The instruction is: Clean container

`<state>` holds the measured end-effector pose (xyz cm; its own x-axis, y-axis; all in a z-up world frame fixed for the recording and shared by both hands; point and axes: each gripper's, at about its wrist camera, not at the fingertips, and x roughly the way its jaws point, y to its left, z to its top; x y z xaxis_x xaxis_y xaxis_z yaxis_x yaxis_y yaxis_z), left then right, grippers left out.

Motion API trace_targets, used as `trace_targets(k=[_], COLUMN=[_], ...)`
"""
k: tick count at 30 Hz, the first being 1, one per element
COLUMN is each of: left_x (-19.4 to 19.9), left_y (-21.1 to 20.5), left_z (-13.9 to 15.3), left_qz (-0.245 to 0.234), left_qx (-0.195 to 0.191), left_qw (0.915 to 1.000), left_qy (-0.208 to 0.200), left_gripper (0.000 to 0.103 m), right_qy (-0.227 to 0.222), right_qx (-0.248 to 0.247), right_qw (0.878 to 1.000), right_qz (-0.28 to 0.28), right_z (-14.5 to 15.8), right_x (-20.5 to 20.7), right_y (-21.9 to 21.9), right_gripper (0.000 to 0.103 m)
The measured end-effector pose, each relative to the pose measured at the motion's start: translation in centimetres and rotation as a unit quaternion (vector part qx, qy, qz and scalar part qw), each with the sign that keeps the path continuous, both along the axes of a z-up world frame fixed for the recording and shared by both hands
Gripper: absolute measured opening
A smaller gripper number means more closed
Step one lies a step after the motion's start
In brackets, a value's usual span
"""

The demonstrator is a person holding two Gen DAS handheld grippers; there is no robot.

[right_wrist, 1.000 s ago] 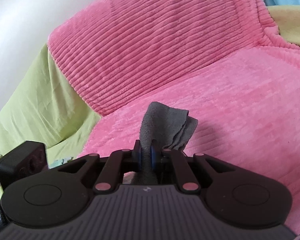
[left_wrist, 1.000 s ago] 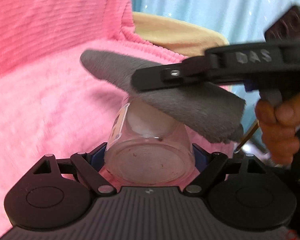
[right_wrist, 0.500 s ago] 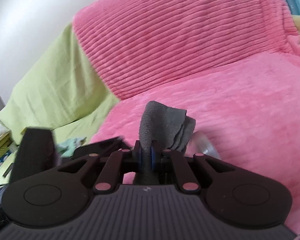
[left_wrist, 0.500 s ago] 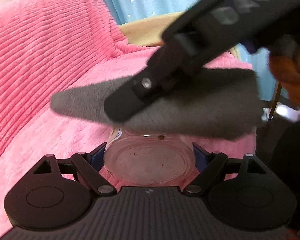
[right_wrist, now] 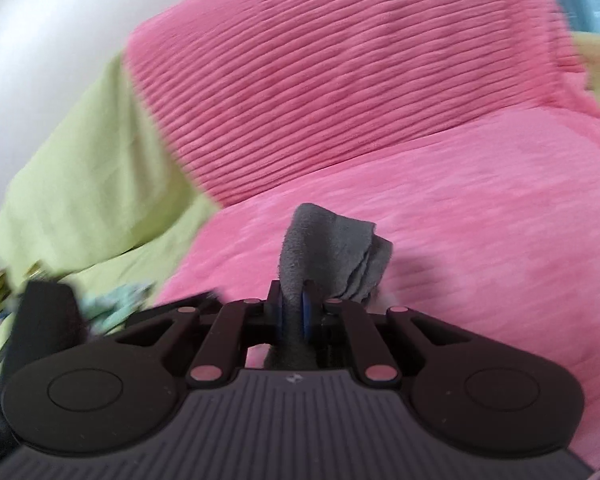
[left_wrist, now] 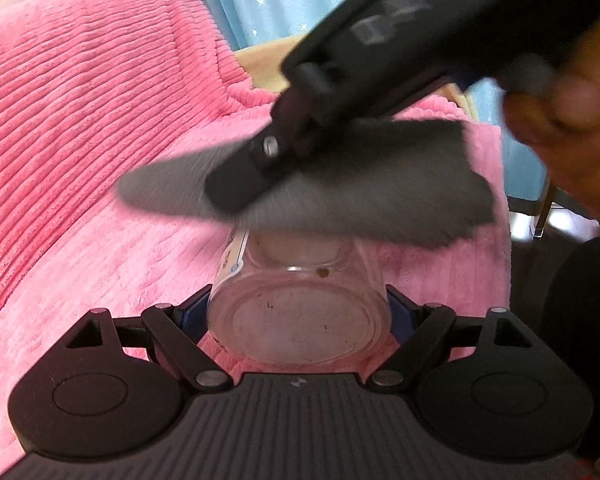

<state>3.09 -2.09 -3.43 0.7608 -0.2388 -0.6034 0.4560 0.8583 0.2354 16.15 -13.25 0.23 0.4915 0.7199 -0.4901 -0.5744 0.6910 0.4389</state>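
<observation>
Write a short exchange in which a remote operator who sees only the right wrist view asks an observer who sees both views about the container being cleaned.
Operator: I see only my right gripper pinching a grey cloth above the pink blanket. Where is the container?
Observer: The left gripper clamps a clear container between its pads, base toward its camera.
Operator: Where is my cloth relative to it?
Observer: It spreads across the container's far end and hides the mouth; whether it touches, I cannot tell.
</observation>
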Motion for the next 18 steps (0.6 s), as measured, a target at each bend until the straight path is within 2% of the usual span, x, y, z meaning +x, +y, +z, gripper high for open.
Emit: trace_targets(k=[3, 4, 6, 8, 9, 12, 15, 18], left_x=[0.5, 0.8, 1.6, 2.2, 2.2, 1.8, 0.5, -0.7], left_y=[1.1, 1.7, 3.6, 4.6, 4.5, 3.4, 2.0, 0.8], left_z=[0.4, 0.6, 1.0, 0.9, 0.9, 1.0, 0.6, 0.5], left_qz=[0.009, 0.014, 0.029, 0.034, 0.029, 0.016, 0.004, 0.0], left_qx=[-0.036, -0.061, -0.142, -0.187, -0.181, -0.13, -0.068, -0.032], left_qw=[0.9988, 0.997, 0.986, 0.9764, 0.9782, 0.9886, 0.9967, 0.9992], left_qy=[0.031, 0.046, 0.083, 0.102, 0.098, 0.075, 0.044, 0.024], left_gripper=[0.085, 0.086, 0.086, 0.086, 0.085, 0.085, 0.085, 0.085], right_qy=[0.013, 0.008, 0.007, 0.016, 0.02, 0.025, 0.017, 0.01], right_qx=[0.017, 0.016, 0.026, 0.038, 0.04, 0.031, 0.013, -0.002], right_qw=[1.0, 1.0, 1.0, 0.999, 0.998, 0.998, 1.0, 1.0], right_qz=[-0.013, -0.012, -0.015, -0.027, -0.035, -0.05, 0.006, 0.001], right_z=[-0.5, -0.6, -0.8, -1.0, -0.9, -0.4, 0.0, 0.3], right_x=[0.5, 0.2, -0.3, -0.4, -0.4, -1.4, -2.4, -1.5], right_y=[-0.3, -0.3, -0.4, -0.9, -1.1, -1.0, 0.1, 0.3], right_gripper=[0.006, 0.006, 0.006, 0.006, 0.006, 0.007, 0.007, 0.006])
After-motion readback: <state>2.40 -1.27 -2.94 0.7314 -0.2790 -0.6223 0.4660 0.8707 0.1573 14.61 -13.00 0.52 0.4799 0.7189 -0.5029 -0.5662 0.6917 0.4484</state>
